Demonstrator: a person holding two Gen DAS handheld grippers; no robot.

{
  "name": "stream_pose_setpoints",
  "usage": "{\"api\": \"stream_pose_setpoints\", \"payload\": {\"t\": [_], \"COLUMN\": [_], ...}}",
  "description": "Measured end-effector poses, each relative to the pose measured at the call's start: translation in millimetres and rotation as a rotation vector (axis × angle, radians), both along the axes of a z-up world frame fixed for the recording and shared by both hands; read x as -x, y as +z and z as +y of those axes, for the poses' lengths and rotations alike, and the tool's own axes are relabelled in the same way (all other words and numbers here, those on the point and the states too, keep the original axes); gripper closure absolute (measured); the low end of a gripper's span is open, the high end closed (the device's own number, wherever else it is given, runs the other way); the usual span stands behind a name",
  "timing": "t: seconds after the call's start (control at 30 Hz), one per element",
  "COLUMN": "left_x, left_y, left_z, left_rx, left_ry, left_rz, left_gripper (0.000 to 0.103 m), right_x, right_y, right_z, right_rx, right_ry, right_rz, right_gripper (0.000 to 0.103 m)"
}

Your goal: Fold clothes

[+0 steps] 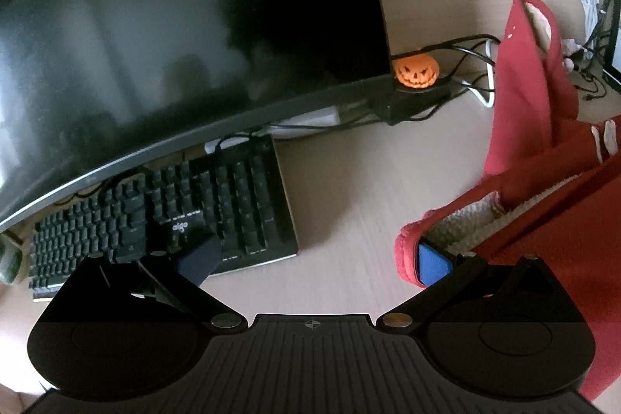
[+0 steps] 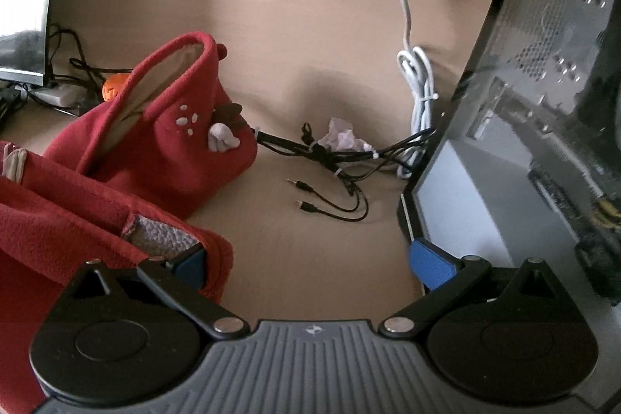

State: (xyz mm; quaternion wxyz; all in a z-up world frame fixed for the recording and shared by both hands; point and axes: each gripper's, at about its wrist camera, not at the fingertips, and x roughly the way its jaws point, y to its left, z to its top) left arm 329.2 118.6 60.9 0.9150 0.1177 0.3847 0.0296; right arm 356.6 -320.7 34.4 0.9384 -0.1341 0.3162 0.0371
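**Red garment still bunched, folding barely under way**

You are working on a pale wooden desk [image 2: 310,26], and the red fleece garment [image 2: 163,150] is lying on it as a loose heap, between the curved monitor [image 1: 174,26] on one side and the computer case [image 2: 543,103] on the other. Nothing is looking folded yet: the hood is standing up in a peak, the fleecy lining is showing at an opening, and the cloth is sitting in lumps, not flat. By the look of it, spreading, smoothing and every fold are still ahead of you.

The hood end is pointing away from you, toward the back of the desk, and the long axis is seeming to run from there down toward your grippers, though the bunching is making that hard to judge.

Your left gripper [image 1: 310,262] is hovering with its fingers spread wide, one blue pad touching the garment's nearer edge. Your right gripper [image 2: 310,264] is also spread wide, one pad tucked against the red hem, holding nothing.

Beyond the garment, loose black cables [image 2: 337,165] and a small pumpkin figure [image 1: 416,70] are lying on the desk.
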Motion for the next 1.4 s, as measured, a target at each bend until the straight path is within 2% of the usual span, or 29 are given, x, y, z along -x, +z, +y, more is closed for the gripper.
{"api": "stream_pose_setpoints", "payload": {"t": [0.23,0.57,1.03,1.23,1.4], "left_x": [-3.7,-20.1,-38.8,-33.4,-3.4], "left_y": [-9.2,-28.0,-52.4,-62.8,-61.1], "left_z": [5.1,0.8,-5.8,-8.6,-11.8], "left_rx": [0.015,0.016,0.01,0.013,-0.015], "left_ry": [0.019,0.039,0.063,0.072,0.067], "left_rz": [0.038,0.086,0.137,0.142,0.127], "left_gripper": [0.0,0.0,0.0,0.0,0.0], "right_x": [-18.0,-34.7,-50.8,-38.4,-1.5], "right_y": [-23.9,-40.2,-59.6,-63.9,-57.1], "right_z": [4.2,3.6,-1.9,0.0,3.4], "right_rx": [-0.033,-0.045,-0.127,-0.132,-0.098], "right_ry": [0.005,0.022,0.024,-0.012,-0.023], "right_rz": [0.045,0.106,0.128,0.101,0.093], "right_gripper": [0.0,0.0,0.0,0.0,0.0]}}
